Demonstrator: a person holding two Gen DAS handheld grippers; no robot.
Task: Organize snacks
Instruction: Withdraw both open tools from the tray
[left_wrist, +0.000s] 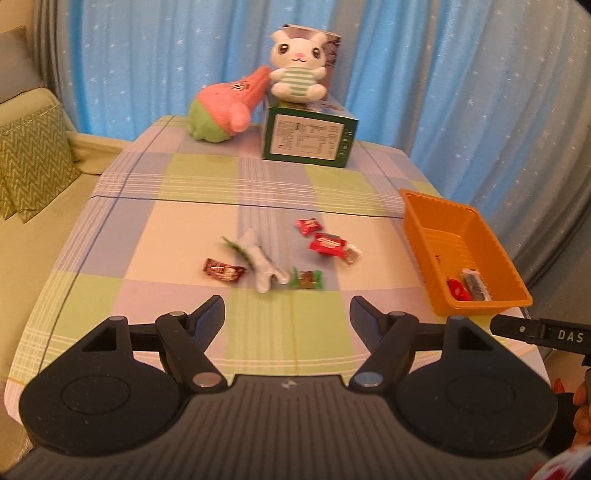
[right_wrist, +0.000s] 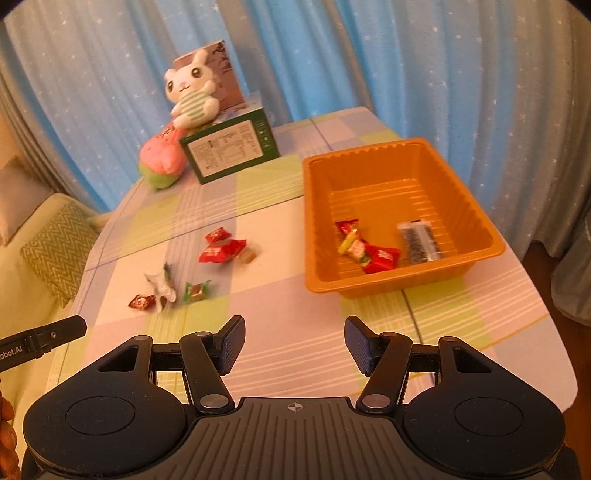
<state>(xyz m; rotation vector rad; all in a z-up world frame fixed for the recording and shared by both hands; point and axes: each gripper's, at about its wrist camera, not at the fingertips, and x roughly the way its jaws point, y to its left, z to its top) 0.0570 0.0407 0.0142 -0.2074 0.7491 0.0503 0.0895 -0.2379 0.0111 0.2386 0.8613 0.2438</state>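
Both tools, left (left_wrist: 287, 312) and right (right_wrist: 294, 338), spread empty; red-wrapped snacks (left_wrist: 327, 244) lie scattered.

"DAS" on right gripper (left_wrist: 546, 334); "obot.AI" (start cut off) on left gripper (right_wrist: 40, 341).

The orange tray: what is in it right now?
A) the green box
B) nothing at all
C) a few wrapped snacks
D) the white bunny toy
C: the right wrist view shows the orange tray holding a few wrapped snacks, including a dark packet, near its front wall.
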